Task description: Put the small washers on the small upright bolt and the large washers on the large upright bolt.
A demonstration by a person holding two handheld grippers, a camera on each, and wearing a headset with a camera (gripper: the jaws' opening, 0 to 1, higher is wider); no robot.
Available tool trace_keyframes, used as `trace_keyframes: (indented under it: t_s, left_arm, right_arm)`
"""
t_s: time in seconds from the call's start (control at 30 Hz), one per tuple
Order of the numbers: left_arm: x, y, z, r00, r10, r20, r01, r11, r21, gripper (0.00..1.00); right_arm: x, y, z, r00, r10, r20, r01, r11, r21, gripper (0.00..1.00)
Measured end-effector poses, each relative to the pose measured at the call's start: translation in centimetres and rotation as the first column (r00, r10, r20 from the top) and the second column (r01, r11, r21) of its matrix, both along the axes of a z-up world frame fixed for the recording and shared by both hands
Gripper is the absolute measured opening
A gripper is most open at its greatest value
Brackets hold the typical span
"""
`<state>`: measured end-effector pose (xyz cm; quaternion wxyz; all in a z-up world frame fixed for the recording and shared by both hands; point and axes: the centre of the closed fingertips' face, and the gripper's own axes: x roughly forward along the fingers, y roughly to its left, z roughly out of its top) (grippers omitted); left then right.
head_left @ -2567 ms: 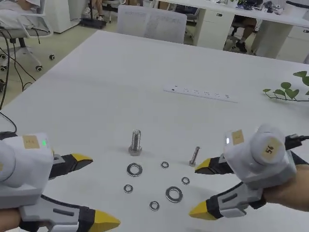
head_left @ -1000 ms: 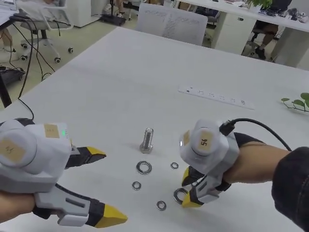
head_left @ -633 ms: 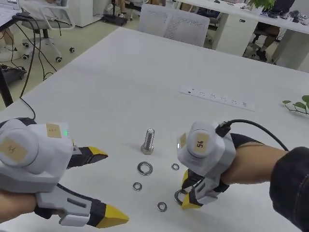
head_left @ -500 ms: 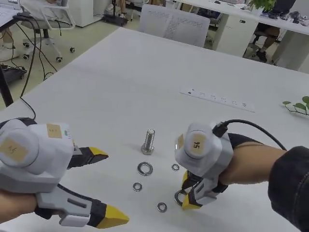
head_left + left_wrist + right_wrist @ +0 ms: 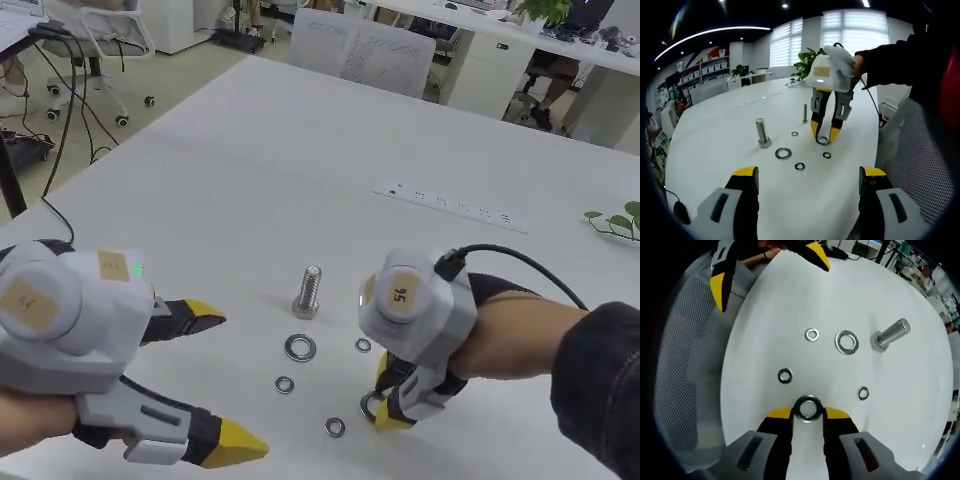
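The right gripper (image 5: 808, 411) jaws pinch a shiny, flat large washer (image 5: 807, 398).

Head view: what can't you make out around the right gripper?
- In the head view, the small bolt is hidden behind the right gripper's body.
- There too, the large washer between its jaws is half covered by the tips.
- Whether that washer is off the table cannot be told from any view: too small, no clear shadow.

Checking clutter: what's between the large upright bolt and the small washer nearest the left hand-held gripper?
One loose large washer, lying flat; clearest in the left gripper view.
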<state>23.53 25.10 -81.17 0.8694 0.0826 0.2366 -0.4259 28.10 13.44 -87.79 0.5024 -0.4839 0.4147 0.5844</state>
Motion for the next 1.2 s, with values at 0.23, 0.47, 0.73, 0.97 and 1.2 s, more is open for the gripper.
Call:
trace_keyframes:
  t_s: [0.23, 0.47, 0.73, 0.97, 1.2]
  left_arm:
    - [0.0, -0.1, 0.0, 1.000, -0.004, 0.001, 0.004, 1.000, 0.000, 0.82]
    - [0.1, -0.1, 0.2, 1.000, -0.003, 0.005, 0.003, 1.000, -0.004, 0.82]
    - [0.0, -0.1, 0.2, 1.000, -0.004, 0.008, 0.004, 1.000, -0.005, 0.82]
    - [0.0, -0.2, 0.3, 1.000, -0.004, 0.010, 0.004, 1.000, -0.005, 0.82]
    - [-0.1, -0.1, 0.3, 1.000, -0.001, 0.010, 0.001, 1.000, -0.008, 0.82]
  right_arm:
    - [0.5, 0.6, 2.1, 1.000, -0.013, 0.005, 0.013, 1.000, 0.021, 0.23]
    - [1.9, 2.0, 5.6, 0.999, -0.003, 0.041, 0.000, 0.998, 0.063, 0.23]
    - [3.6, 3.4, 8.0, 0.996, 0.009, 0.086, -0.016, 0.997, 0.081, 0.23]
    - [5.1, 4.9, 9.6, 0.993, 0.024, 0.114, -0.034, 0.996, 0.087, 0.23]
    - [6.5, 7.6, 10.5, 0.990, 0.043, 0.134, -0.057, 0.993, 0.101, 0.23]
